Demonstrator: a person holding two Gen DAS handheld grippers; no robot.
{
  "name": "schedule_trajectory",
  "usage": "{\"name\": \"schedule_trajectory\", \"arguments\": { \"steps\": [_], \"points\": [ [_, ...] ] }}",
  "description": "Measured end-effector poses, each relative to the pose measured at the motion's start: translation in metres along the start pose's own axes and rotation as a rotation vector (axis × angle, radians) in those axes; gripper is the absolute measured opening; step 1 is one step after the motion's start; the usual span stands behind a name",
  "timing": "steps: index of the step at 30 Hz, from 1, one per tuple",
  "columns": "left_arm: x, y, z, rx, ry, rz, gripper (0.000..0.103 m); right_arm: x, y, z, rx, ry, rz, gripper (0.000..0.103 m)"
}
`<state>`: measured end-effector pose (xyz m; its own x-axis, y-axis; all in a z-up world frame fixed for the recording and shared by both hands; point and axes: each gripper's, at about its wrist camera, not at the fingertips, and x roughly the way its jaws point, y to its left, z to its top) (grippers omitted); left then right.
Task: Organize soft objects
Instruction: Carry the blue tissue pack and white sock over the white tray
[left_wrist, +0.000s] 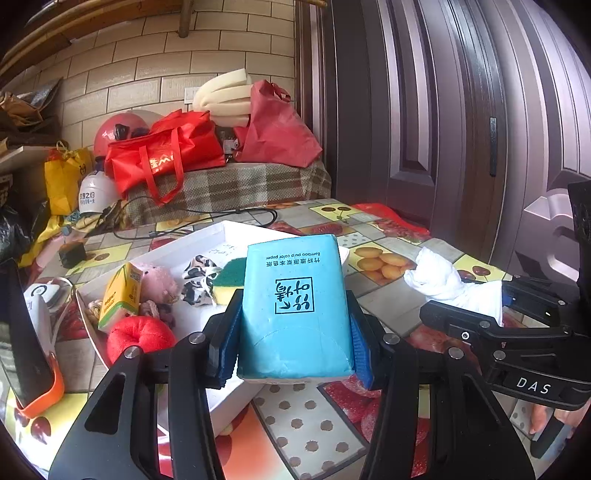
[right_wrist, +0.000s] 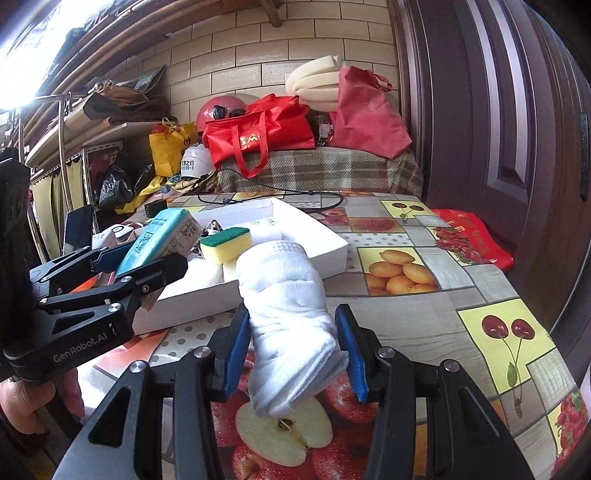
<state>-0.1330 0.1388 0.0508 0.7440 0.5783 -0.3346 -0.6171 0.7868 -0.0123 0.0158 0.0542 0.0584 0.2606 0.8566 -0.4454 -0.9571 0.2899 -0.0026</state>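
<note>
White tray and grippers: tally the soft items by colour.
Red: 1, plush
Pink: 1, plush
Yellow-green: 2, pack, sponge
Black-white: 1, cloth
Blue: 1, tissue pack
White: 1, sock
Total: 7

Tissue pack: light blue with dark printed characters. Sock: plain white. Sponge: yellow with a green top. Tray: white. Plush ball: red. Desk cover: square panels printed with oranges, cherries, strawberries and apple. Fingers: blue pads on black.
</note>
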Motion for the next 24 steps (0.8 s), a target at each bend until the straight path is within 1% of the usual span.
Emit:
{"name": "schedule_trajectory", "arguments": {
  "steps": [9,17,24],
  "points": [
    [-0.004,0.01,-0.001,-0.008,-0.008,0.021,0.05,0.002,0.008,0.0,-0.012,0.003,0.01,0.047],
    [-0.001,0.024,-0.001,-0.025,-0.007,0.063,0.05,0.021,0.035,0.005,-0.06,0.04,0.051,0.047],
    [0.0,0.03,-0.001,-0.032,-0.011,0.076,0.05,0.034,0.049,0.009,-0.058,0.05,0.075,0.047]
  ]
}}
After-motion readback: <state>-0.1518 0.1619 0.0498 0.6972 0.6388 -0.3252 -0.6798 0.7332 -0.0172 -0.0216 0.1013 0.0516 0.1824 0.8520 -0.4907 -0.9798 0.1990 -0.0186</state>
